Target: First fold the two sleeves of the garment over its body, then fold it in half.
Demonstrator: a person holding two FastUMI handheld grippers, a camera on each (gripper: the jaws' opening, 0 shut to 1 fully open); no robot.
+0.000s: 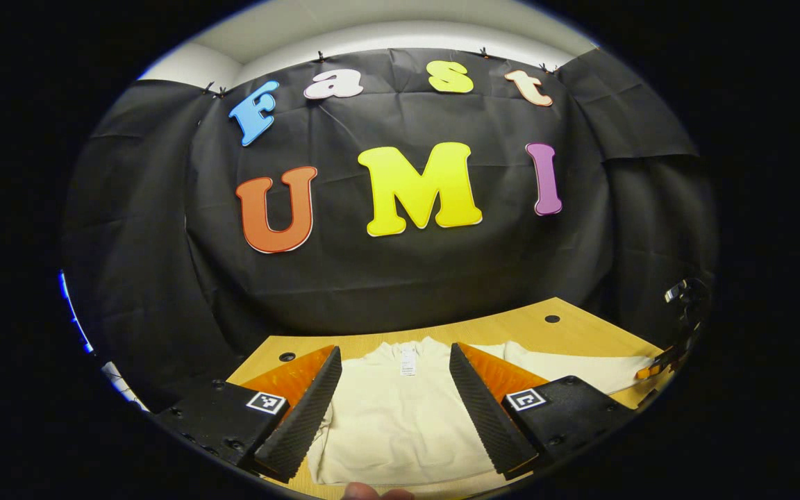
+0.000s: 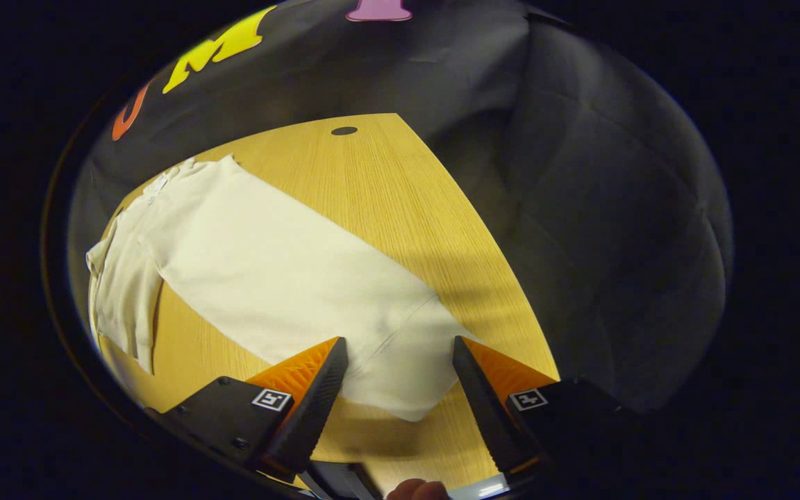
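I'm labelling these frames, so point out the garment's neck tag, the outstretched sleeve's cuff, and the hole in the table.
neck tag (image 1: 407,362), left gripper view, middle of the tag.
sleeve cuff (image 2: 407,371), right gripper view, cuff's end panel.
table hole (image 2: 344,130), right gripper view, centre of the hole.

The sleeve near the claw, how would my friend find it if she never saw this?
Start at the wooden table with the cream garment spread on it. One long sleeve stretches flat away from the body toward the right claw, whose fingers stand open over its cuff. It alone lies straight out; a stitched seam marks the cuff.
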